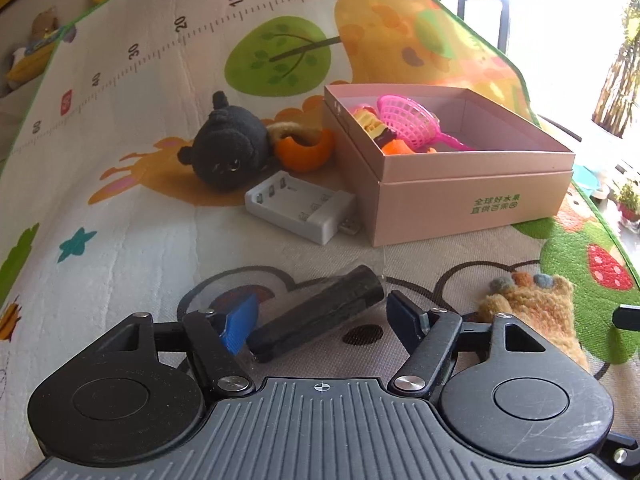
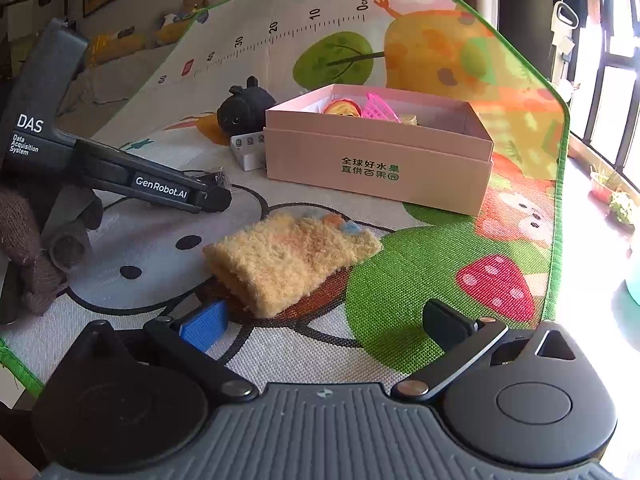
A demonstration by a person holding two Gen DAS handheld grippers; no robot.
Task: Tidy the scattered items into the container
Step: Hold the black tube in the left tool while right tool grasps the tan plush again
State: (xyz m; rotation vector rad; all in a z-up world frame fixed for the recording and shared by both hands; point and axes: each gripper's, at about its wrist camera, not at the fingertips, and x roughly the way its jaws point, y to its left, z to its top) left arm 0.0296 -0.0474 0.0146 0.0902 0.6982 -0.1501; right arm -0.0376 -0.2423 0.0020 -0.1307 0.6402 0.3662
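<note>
A black bar in clear wrap (image 1: 316, 316) lies slantwise between the fingers of my left gripper (image 1: 320, 316). The blue pad touches its near end and the black pad its far end, so the gripper is shut on it, low over the mat. The right wrist view shows that left gripper (image 2: 216, 196) from the side. My right gripper (image 2: 326, 326) stands open and holds nothing, just short of a fuzzy tan pouch (image 2: 292, 260), which also shows in the left wrist view (image 1: 532, 304). The pink box (image 1: 460, 184) (image 2: 380, 160) holds a pink net scoop (image 1: 408, 120) and small toys.
Left of the box lie a white battery charger (image 1: 300, 206), an orange cup-shaped piece (image 1: 304, 148) and a black plush toy (image 1: 230, 148). All rest on a printed play mat (image 1: 120, 220). A hand in a brown knit glove (image 2: 24, 248) holds the left gripper.
</note>
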